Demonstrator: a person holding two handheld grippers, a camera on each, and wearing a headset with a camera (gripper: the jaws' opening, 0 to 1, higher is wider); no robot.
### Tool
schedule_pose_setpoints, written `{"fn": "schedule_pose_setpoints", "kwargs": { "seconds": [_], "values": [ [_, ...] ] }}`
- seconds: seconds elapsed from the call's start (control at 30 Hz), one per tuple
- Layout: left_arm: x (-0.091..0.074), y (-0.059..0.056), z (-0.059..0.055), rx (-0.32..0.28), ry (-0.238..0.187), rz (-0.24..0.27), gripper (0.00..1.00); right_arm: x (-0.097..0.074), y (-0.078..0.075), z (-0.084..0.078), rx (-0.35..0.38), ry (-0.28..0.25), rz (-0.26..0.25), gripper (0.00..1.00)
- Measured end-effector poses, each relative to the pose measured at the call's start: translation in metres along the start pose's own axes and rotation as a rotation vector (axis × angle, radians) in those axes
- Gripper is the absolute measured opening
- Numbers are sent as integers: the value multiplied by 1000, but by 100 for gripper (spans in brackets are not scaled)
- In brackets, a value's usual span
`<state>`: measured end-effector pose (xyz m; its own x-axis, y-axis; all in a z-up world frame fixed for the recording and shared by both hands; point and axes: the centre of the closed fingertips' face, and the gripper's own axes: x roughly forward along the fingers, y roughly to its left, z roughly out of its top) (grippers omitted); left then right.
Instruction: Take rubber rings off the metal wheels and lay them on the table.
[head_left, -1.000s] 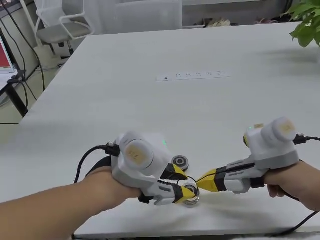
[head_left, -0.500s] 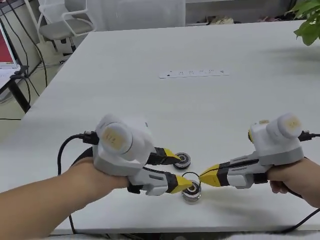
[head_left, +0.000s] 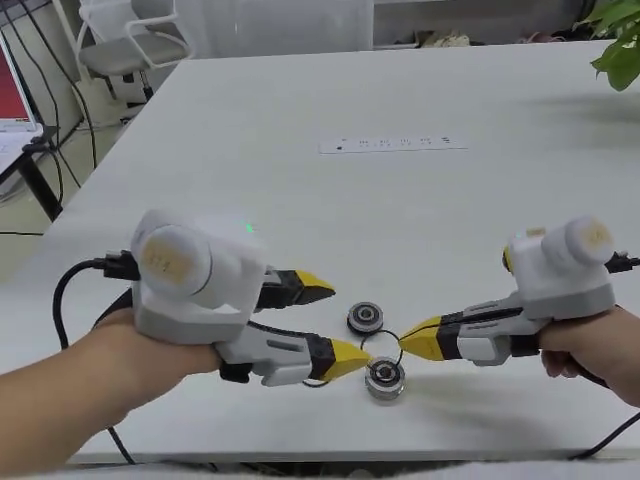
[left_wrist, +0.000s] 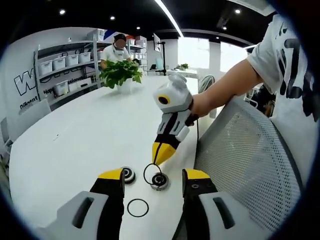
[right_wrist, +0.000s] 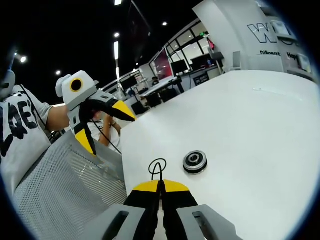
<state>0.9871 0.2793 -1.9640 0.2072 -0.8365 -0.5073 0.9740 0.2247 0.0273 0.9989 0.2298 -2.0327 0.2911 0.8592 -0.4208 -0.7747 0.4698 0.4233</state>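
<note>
Two metal wheels lie near the table's front edge, one nearer me (head_left: 384, 377) and one just behind it (head_left: 365, 319). My right gripper (head_left: 402, 346) is shut on a thin black rubber ring (right_wrist: 157, 159), which hangs from its tips just above the near wheel (left_wrist: 160, 182). My left gripper (head_left: 346, 321) stands open to the left of both wheels, its jaws wide apart with nothing between them. A second loose ring (left_wrist: 137, 207) lies flat on the table in front of the left gripper (left_wrist: 153, 173). The far wheel (right_wrist: 195, 161) sits right of the right gripper's tips (right_wrist: 160, 182).
A white power strip (head_left: 392, 145) lies mid-table. A potted plant (head_left: 615, 45) stands at the far right corner, and an office chair (head_left: 130, 40) at the far left. A mesh chair back (left_wrist: 240, 160) is close behind the table's front edge.
My left gripper has opened off the near wheel and drawn back to the left. The wheel now rests on the table. The right gripper still holds the ring, about where it was.
</note>
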Motion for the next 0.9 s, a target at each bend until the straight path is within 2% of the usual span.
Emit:
{"fn": "schedule_pose_setpoints", "kwargs": {
  "seconds": [0.43,0.67,0.9],
  "values": [
    [-31,11,-12,-48,-23,65,46,5,9,20,-31,-5,17,0],
    [-48,18,-18,-74,-37,103,47,23,22,30,-53,7,45,0],
    [-58,21,-23,-78,-37,130,49,38,29,30,-72,36,69,0]
  ]
}}
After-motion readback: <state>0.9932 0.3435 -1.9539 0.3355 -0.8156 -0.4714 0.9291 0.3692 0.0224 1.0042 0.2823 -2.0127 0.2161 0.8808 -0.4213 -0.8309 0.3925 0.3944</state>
